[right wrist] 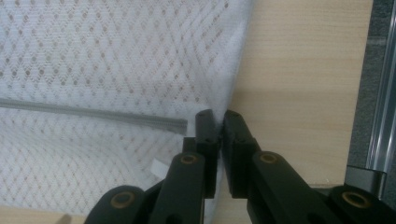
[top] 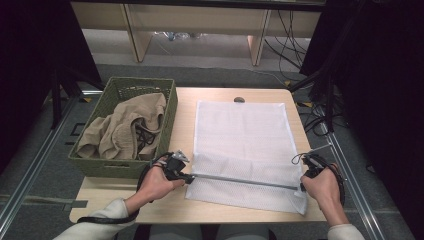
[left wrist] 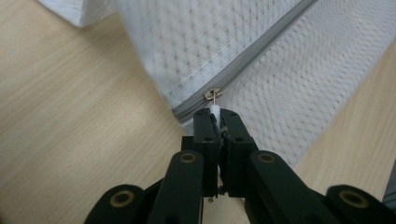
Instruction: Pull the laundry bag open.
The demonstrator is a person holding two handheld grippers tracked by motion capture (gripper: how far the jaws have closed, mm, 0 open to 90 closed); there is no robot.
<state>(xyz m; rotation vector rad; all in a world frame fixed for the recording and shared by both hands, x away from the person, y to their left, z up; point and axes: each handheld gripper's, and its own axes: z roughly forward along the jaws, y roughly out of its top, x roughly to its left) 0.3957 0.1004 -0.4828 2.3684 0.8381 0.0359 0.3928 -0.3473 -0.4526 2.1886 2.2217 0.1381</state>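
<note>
Light wooden table (top: 230,207) below, set on a grey floor with metal rails along both sides and cables trailing at the far right. White mesh laundry bag (top: 242,145) spread flat over the table's middle and right part, near edge close to the person's side, far edge close to a small round grommet (top: 239,99) in the tabletop. Green woven basket (top: 169,120) just beside the bag on the left, reaching past the table's left edge, heaped with a beige garment (top: 125,131) and a dark cord tucked in its folds. Grey zipper (top: 245,180) running across the bag's near part from left edge to right edge, zipped shut along the whole length seen. Left gripper (top: 186,176) at the zipper's left end, jaws closed narrow on the white zipper pull (left wrist: 215,110), small brass slider (left wrist: 214,95) just beyond the tips at the end of the zipper line. Right gripper (top: 301,187) at the bag's right edge, jaws nearly together, pinching the mesh hem just past the zipper's end (right wrist: 180,124). Nothing lying between the two grippers but the flat bag; basket wall close by the left hand (top: 157,182), bare table to the right of the right hand (top: 322,187).
</note>
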